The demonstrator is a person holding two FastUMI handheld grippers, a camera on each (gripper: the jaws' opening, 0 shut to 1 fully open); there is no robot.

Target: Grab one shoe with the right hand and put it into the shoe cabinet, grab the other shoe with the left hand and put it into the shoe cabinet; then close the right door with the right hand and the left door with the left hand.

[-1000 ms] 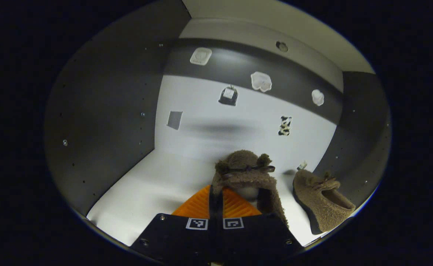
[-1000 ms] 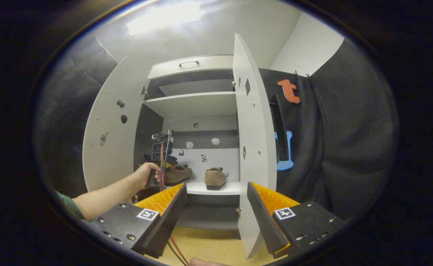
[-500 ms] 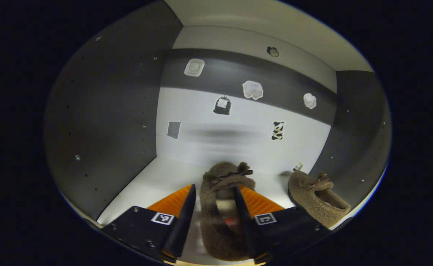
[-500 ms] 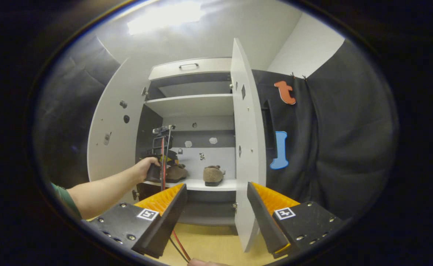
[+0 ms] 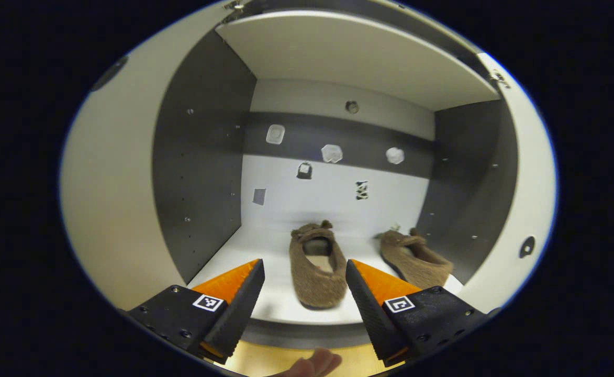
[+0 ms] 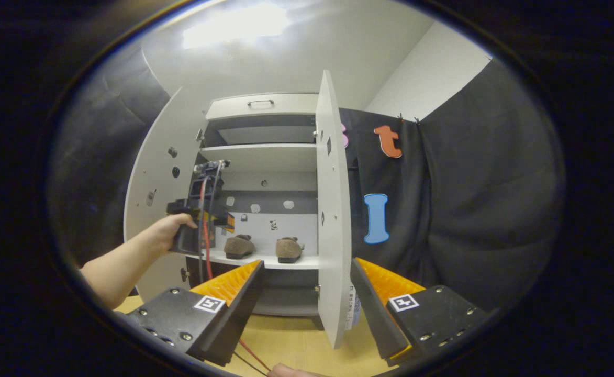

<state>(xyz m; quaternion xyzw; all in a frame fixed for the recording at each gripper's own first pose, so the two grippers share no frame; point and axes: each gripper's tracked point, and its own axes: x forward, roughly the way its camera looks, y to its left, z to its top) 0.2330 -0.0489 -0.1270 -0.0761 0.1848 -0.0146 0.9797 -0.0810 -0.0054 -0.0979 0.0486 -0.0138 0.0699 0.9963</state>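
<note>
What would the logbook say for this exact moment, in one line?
both shoes on cabinet shelf | left gripper open | right gripper open | doors open

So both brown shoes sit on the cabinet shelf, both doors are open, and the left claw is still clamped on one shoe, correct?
Not quite. The left claw is open and clear of the shoes; the left gripper view shows the near shoe lying free on the shelf beyond its fingers. Both shoes on the shelf and both doors open is right.

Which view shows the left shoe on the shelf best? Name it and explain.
The left gripper view: the left shoe lies close and large between the open fingers, its opening visible. The right gripper view shows it small and far off, in side profile.
</note>
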